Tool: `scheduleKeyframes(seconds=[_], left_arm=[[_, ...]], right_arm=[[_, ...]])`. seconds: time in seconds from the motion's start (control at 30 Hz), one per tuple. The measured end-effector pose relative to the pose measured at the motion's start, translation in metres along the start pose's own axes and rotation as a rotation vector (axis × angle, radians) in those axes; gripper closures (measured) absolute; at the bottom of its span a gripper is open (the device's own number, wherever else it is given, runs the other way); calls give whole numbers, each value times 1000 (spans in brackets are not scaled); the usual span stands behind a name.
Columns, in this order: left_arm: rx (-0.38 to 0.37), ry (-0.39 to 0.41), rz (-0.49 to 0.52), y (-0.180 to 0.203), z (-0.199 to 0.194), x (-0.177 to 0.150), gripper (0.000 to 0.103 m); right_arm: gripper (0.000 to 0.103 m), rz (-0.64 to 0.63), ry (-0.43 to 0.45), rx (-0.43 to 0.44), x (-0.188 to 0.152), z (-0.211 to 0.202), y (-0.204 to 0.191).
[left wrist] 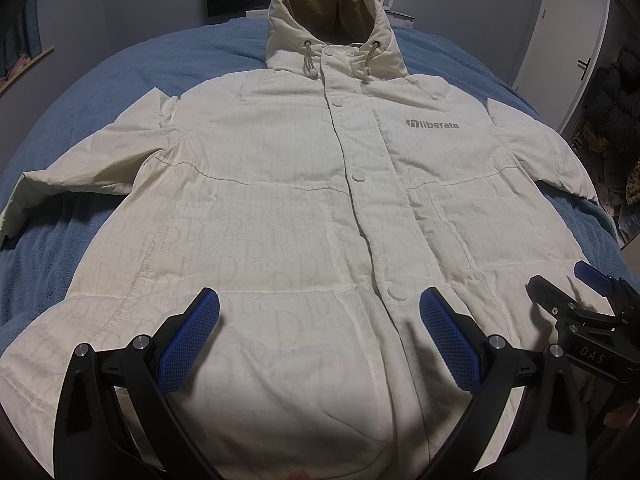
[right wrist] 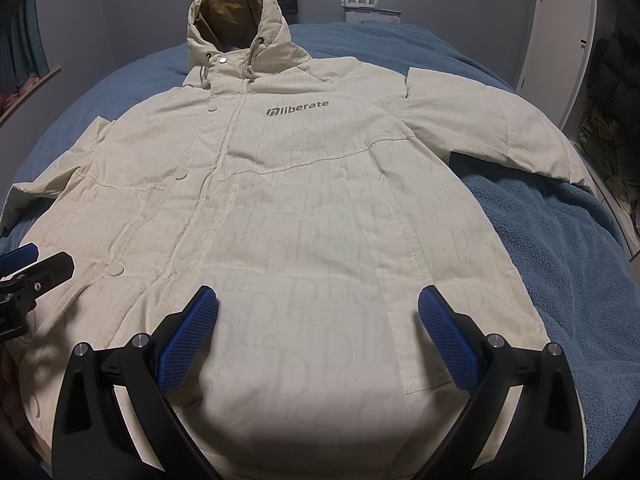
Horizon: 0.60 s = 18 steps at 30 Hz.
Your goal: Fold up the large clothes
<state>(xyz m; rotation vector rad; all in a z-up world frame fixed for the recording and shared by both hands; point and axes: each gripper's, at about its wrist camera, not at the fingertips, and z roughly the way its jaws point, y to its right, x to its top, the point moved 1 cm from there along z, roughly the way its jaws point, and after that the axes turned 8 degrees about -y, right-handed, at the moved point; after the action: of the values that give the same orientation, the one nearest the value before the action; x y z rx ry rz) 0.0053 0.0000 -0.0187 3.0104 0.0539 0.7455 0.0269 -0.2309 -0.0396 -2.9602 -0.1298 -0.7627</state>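
1. Cream padded jacket [left wrist: 280, 184] spread flat, front up, on blue blanket [left wrist: 68, 248]; buttoned down the middle, hood [left wrist: 332, 12] at the far end, both sleeves out to the sides.
2. Grey "liberate" logo [left wrist: 433, 124] printed on the chest; faint letter pattern all over the cloth.
3. Left gripper [left wrist: 319, 304] poised over the hem near the lowest button [left wrist: 398, 293], blue pads wide apart, clamped on nothing.
4. Right gripper [right wrist: 318, 304] likewise over the hem's other half, pads spread, empty.
5. Beyond the bed: grey wall, white door [right wrist: 568, 32], white router [right wrist: 370, 8].
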Motion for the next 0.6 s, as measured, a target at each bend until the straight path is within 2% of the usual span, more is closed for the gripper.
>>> scheduleKeyframes(seconds=[0.2,0.3,0.4,0.53,0.6], left_arm=[[-6,3,-4,0,-1,0,6],[-33,13,-11,-1,-6,0,6],[-53,24,-16,-4,-14,4,6],[-94,61,-10,-6,-30,26,6],[-64,104,-3,-6,-40,45,6]], right_arm=[[6,0,3,-1,1,-2,0],[6,15,1,15,7,-8,4],[6,32,56,2,21,-25,16],[6,6,183,-126,46,-51,33],[6,-14,252,-195,62,-64,45]])
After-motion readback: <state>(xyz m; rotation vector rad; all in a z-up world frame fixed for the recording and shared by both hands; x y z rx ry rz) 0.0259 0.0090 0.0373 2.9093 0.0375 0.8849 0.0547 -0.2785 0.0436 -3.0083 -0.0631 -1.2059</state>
